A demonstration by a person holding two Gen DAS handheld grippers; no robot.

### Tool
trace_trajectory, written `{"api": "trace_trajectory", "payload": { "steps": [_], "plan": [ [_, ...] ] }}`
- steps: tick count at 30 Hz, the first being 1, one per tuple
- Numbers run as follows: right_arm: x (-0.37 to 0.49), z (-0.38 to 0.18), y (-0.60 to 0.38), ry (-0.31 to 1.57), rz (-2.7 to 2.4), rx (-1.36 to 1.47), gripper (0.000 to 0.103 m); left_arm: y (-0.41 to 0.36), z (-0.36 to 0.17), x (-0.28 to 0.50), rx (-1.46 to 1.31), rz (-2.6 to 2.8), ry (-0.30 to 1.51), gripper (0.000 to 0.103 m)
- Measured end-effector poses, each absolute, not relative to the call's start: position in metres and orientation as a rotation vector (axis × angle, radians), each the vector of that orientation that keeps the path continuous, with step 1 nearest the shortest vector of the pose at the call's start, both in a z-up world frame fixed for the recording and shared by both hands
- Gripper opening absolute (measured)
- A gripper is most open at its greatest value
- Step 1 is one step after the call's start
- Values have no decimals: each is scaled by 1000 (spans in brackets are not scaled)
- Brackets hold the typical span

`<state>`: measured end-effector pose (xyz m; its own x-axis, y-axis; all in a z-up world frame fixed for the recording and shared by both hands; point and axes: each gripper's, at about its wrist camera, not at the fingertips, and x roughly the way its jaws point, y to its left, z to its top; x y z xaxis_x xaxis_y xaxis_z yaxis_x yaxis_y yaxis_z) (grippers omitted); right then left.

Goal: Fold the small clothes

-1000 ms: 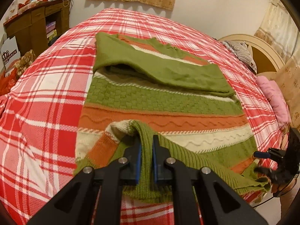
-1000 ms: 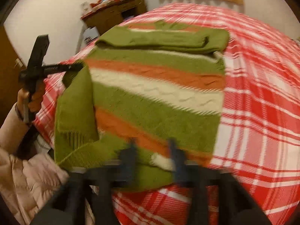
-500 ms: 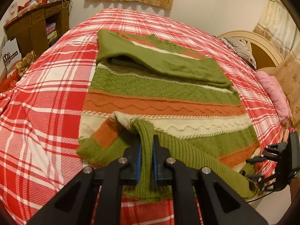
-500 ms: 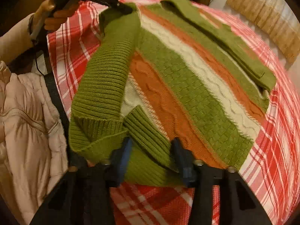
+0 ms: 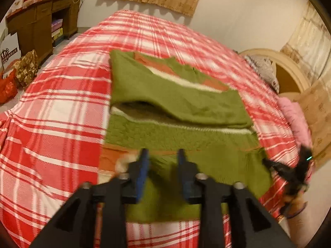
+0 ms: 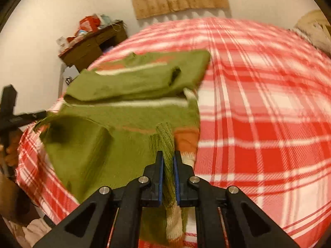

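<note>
Green knit sweater (image 6: pixel 128 86) pinched in right tool (image 6: pixel 168 161) on plaid bed (image 6: pixel 258 124).

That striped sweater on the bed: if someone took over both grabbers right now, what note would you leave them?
Left gripper: jaws opening, pads off the sweater, which lies under and between them.
Right gripper: closing, pinching the sweater's near hem.
The sweater lies on the plaid bed, one sleeve already folded across the far end, the near sleeve laid over the body.
Left: fold the body up from the pinched hem, then tidy.
</note>
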<state>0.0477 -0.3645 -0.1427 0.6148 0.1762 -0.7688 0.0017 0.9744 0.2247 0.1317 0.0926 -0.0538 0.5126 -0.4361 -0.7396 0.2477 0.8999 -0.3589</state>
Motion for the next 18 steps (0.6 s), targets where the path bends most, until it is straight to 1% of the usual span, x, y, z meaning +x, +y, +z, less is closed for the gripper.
{"api": "trace_trajectory", "payload": {
  "steps": [1, 2, 5, 7, 10, 14, 18],
  "plan": [
    [46, -144, -363, 888, 100, 219, 8, 101, -49, 129, -218, -401, 921, 60],
    [44, -144, -366, 877, 99, 232, 8, 112, -44, 125, -211, -382, 887, 66],
    [46, -146, -362, 871, 92, 254, 8, 132, -37, 122, -182, -347, 835, 67],
    [44, -147, -360, 869, 90, 241, 8, 133, -38, 125, -159, -349, 824, 67],
    [40, -145, -355, 873, 87, 234, 8, 108, -46, 134, -52, -409, 819, 67],
    [39, -146, -354, 875, 75, 249, 9, 51, -77, 143, 146, -518, 857, 67],
    [39, -145, -352, 880, 70, 239, 9, 19, -105, 151, 277, -531, 908, 67]
  ]
}}
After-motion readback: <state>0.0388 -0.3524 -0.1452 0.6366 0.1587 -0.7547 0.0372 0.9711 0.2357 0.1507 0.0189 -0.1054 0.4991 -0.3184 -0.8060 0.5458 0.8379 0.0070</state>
